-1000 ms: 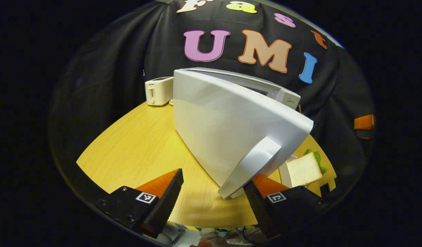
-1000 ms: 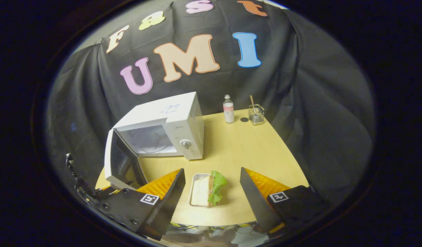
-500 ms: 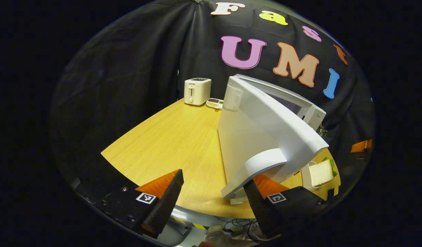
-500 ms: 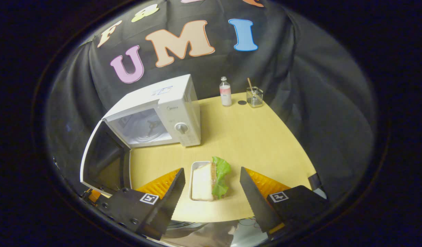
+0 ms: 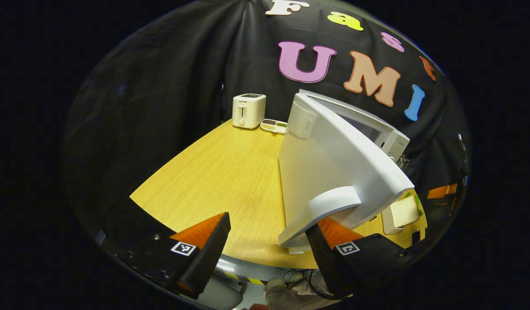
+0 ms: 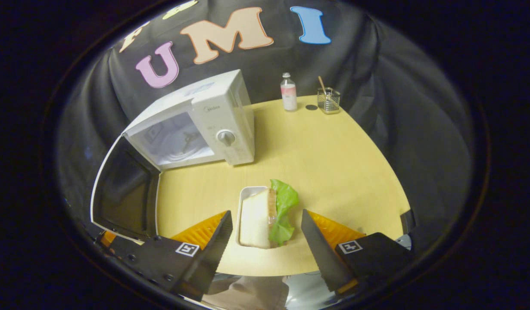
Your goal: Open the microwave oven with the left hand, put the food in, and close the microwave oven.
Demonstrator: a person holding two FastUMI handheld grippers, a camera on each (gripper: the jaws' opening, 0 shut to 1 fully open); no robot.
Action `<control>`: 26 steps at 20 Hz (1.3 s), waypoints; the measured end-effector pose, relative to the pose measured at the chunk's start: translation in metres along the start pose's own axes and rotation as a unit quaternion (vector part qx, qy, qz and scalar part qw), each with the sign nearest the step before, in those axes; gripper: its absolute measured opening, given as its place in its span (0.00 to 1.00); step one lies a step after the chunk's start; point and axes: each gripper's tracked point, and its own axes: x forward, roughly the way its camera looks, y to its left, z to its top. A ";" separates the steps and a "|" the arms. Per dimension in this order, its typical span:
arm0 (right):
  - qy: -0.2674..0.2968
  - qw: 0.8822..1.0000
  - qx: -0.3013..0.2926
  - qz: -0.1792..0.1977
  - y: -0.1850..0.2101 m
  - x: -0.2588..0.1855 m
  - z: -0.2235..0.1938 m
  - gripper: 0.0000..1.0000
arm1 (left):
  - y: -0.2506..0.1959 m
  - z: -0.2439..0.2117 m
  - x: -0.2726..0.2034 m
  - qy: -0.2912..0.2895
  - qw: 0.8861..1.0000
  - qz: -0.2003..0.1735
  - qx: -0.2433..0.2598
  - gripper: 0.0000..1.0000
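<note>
Sandwich (image 5: 403, 212) half hidden behind the open microwave door (image 5: 334, 172); small tray (image 5: 273, 125) contents too small.

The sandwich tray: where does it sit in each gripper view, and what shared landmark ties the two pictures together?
Left gripper view: sandwich tray at far right, peeking out behind the open microwave door.
Right gripper view: the tray lies low at centre, between the right gripper jaws.
Shared landmark: the white microwave, its door swung open.

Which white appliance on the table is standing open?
The microwave: its door is swung wide, showing the cavity. The toaster at the far edge is just a closed box.
</note>
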 end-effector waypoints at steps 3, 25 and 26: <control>0.032 0.999 -0.003 0.014 -0.005 0.016 -0.005 1.00 | -0.001 -0.003 -0.005 0.016 1.000 0.007 -0.011 1.00; 0.221 0.966 -0.001 0.135 0.005 0.080 -0.057 0.68 | 0.101 0.060 -0.120 -0.175 0.909 0.344 -0.153 0.97; 0.220 0.965 0.009 0.141 0.007 0.080 -0.054 0.61 | 0.104 0.061 -0.122 -0.178 0.905 0.356 -0.153 0.97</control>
